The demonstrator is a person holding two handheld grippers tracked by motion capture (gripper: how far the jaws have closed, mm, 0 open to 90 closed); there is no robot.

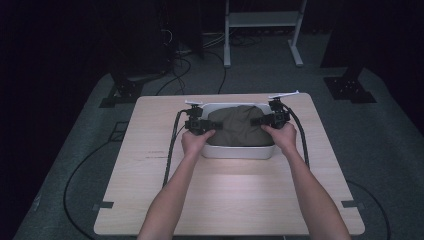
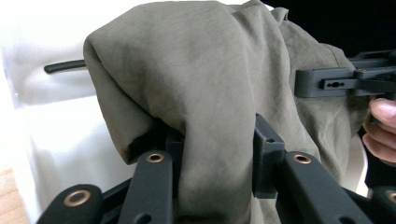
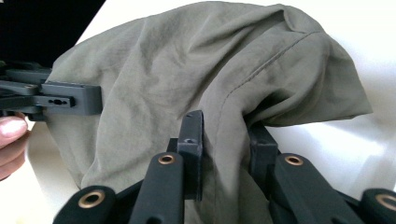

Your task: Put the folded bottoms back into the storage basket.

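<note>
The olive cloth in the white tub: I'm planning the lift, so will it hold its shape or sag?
The olive cloth is creased and bunched between both grippers' pads, so it probably sags. It looks thin, likely light. The white tub probably stays put.

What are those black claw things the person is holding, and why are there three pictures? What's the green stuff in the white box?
The black claws are grippers, squeeze tools with two jaws. A person holds one in each hand: the left gripper and the right gripper. One picture comes from a camera high above the wooden table. The other two come from small cameras riding on each gripper, looking along its jaws. On the table sits a white tub, and in it lies an olive-green cloth, all bunched up. Each gripper has a fold of the cloth between its jaws, one on each side.
</note>
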